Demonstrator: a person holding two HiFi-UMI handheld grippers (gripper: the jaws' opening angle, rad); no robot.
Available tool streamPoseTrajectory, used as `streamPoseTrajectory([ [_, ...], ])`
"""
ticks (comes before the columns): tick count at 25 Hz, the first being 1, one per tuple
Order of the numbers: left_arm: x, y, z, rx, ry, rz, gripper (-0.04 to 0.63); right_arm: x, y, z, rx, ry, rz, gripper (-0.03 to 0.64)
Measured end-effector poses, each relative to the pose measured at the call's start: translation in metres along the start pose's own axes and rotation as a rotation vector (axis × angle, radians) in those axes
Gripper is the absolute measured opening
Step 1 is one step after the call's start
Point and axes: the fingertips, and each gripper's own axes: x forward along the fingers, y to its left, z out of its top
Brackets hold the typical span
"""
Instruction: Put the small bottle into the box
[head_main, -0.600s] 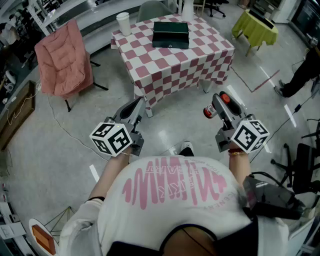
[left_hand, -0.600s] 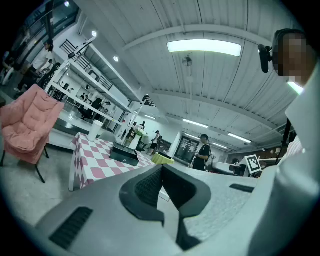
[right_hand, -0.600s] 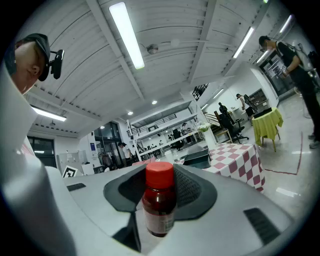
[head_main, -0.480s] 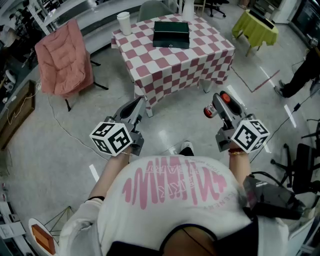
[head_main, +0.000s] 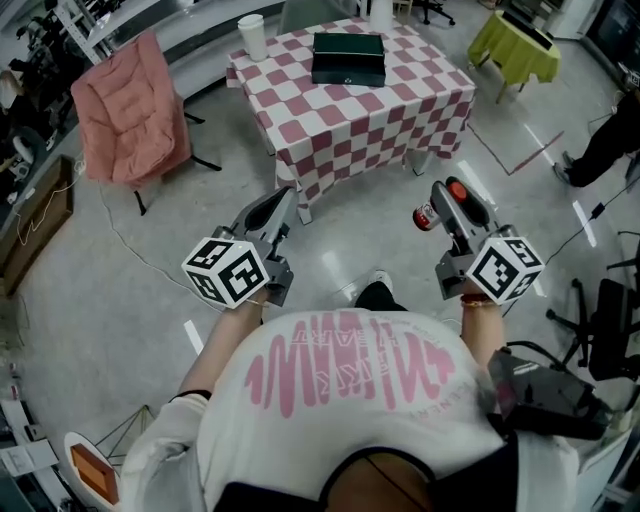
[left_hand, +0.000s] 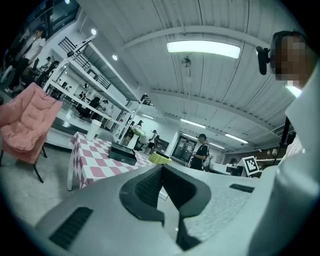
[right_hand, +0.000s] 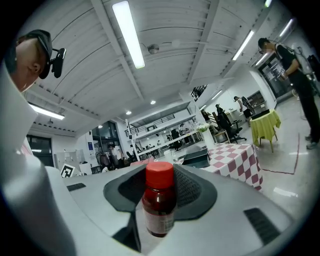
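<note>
Bottle (right_hand: 159, 207), one, in right gripper (right_hand: 160, 175); box (head_main: 348, 58), one

A white short-sleeved T-shirt (head_main: 350, 400) with pink lettering is worn, with a black shoe (head_main: 375, 295) seen at twelve o'clock of it. The left gripper (head_main: 280, 203) and right gripper (head_main: 438, 203) are grey, each fitted with a black-and-white marker cube; an orange wristband (head_main: 474, 301) is worn.

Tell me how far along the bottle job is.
Done: the right tongs are closed on the red-capped bottle. In hand: it is held level, with the person standing short of the checkered table. Left: reach the dark box on that table, which looks closed, and put the bottle inside. The left tongs are shut and empty.
</note>
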Motion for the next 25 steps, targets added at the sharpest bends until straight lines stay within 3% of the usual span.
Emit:
streamPoseTrajectory([
  [13,0.013,0.029,-0.012,-0.051,0.03,0.04,0.008,0.037,-0.022,-0.007,0.026,0.041,0.0,0.149],
  [25,0.088,0.063,0.04,-0.011,-0.022,0.041,0.008,0.113,-0.07,0.04,0.002,0.004,0.031,0.149],
])
